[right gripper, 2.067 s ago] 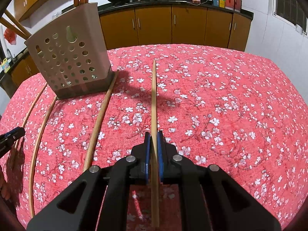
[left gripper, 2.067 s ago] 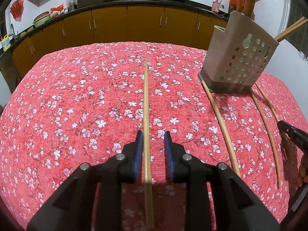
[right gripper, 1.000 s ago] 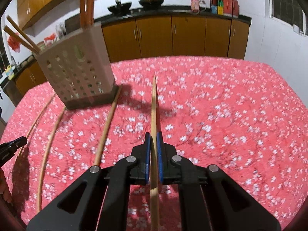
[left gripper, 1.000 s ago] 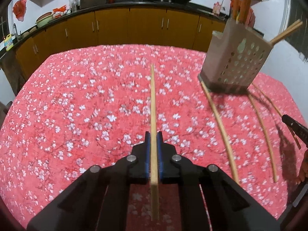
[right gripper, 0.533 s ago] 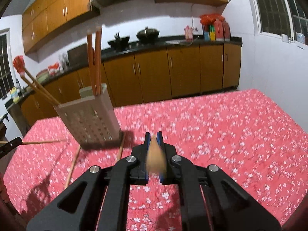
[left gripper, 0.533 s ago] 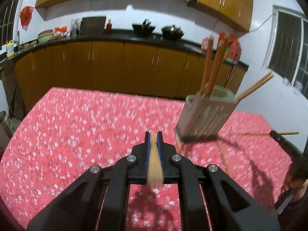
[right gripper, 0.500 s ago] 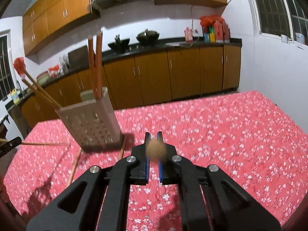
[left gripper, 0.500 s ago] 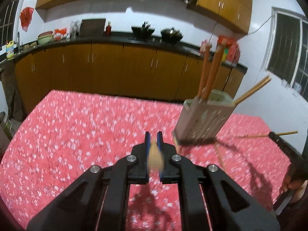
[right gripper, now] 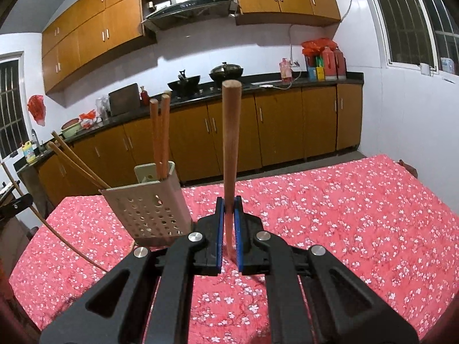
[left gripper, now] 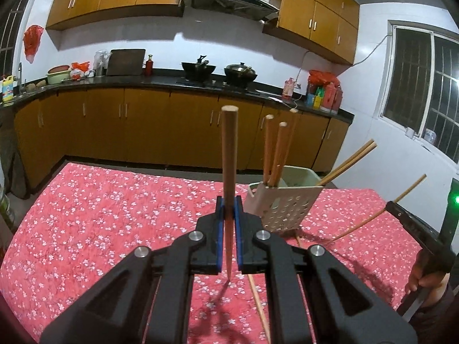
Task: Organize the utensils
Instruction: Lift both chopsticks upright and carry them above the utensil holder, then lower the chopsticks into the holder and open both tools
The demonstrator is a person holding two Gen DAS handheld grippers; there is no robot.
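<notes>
Each gripper pinches one chopstick between its blue pads and holds it raised above the table, thick end up. The left gripper [left gripper: 228, 223] has its jaws pressed on a chopstick [left gripper: 229, 154], and the right gripper [right gripper: 228, 223] has its jaws pressed on another chopstick [right gripper: 230, 143] in the same way. The holder [left gripper: 282, 203] stands on the red cloth [left gripper: 100, 215] toward the far edge of the table, a little right of the left gripper and a little left of the right one; it leans slightly and already carries several chopsticks, two of them slanting out over its rim. At least one loose chopstick [left gripper: 258, 304] lies on the cloth near the holder's base. The step in hand seems to be the carry to the holder. The next move calls for bringing each stick over the open top, thin end down, lowering it inside and only then spreading the jaws; the two arms should probably go one after the other, so they do not collide over the small opening. Compared with two seconds ago, both sticks are no longer flat on the cloth: the left jaws, then spread around their stick, have shut, and both grippers have lifted and turned their sticks upright.
</notes>
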